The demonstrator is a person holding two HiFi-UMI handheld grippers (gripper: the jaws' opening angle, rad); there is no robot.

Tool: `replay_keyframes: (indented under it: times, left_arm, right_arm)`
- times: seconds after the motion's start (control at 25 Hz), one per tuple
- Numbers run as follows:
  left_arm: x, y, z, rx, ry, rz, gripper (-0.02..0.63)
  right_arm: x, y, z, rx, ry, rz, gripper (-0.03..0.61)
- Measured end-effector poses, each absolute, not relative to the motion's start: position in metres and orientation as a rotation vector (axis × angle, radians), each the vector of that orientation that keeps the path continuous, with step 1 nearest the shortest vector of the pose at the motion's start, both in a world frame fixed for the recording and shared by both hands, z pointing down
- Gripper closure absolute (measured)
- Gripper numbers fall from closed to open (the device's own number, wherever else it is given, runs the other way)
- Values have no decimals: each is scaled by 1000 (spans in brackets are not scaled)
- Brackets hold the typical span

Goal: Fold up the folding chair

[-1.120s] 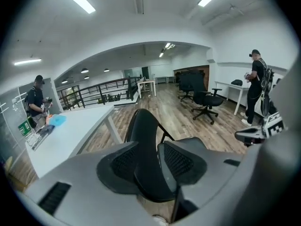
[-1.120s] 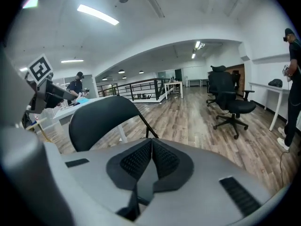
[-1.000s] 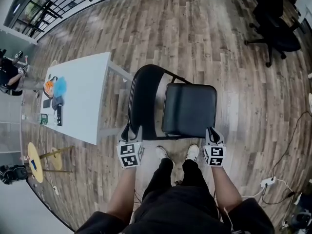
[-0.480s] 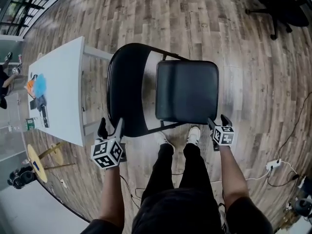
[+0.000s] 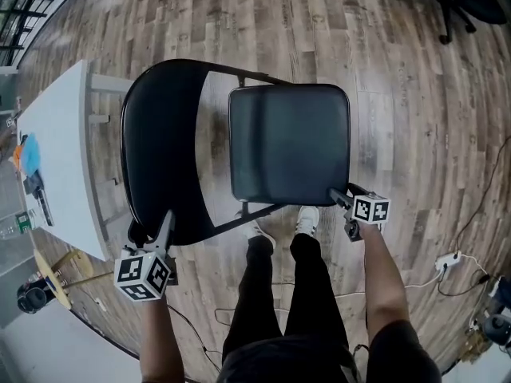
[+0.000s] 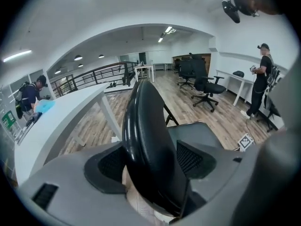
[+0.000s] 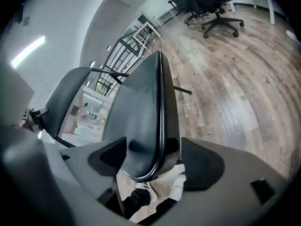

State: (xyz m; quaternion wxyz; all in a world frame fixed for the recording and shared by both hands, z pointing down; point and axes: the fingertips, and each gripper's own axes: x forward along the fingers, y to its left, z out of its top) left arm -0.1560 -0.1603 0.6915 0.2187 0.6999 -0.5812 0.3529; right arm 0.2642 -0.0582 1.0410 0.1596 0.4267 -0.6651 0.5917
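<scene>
The black folding chair stands unfolded on the wood floor, its curved backrest (image 5: 160, 150) to the left of its padded seat (image 5: 289, 142) in the head view. My left gripper (image 5: 152, 231) is at the backrest's near end. The backrest's edge (image 6: 150, 140) runs between the left gripper's (image 6: 150, 166) wide jaws, and a gap shows at the right pad. My right gripper (image 5: 343, 212) is at the seat's near right corner. Its jaws are opening, with the seat's corner (image 7: 141, 112) between the right gripper's (image 7: 153, 161) pads.
A white table (image 5: 56, 158) with small items stands close on the chair's left, a round yellow stool (image 5: 56, 266) beside it. My feet (image 5: 307, 220) are just below the seat. A cable and power strip (image 5: 447, 260) lie at right. Office chairs (image 6: 207, 84) and a person (image 6: 261, 79) are farther off.
Both grippers have dropped lower beside the chair. The left one slid down and left along the backrest's edge. The right one went to the seat's corner and opened its jaws round it.
</scene>
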Motion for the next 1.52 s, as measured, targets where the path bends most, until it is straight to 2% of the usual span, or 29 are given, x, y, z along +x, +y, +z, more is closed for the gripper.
replay_keyframes:
  times: [0.28,0.52,0.76,1.04,1.52]
  left_arm:
    - [-151,-168,711,1950,-1590,973,288]
    - [-150,-170,715,1931,-1567,887,347]
    - [-141,-168,706,1919,-1532,795,401]
    - [-131,-163,667,1920,-1533,716,462]
    - [-115,-157,584,1976,-1539,647,528]
  right_arm:
    - [248,-58,1059,1096,-1979,1959,230]
    - [242,-62,1060,1099,-2015,2073,230]
    - [241,-61,1051,1098,-1982,2028,231]
    - [219,-61,998,1124,-2011,1959,237]
    - [151,-66,867,979,-2171,1854,318]
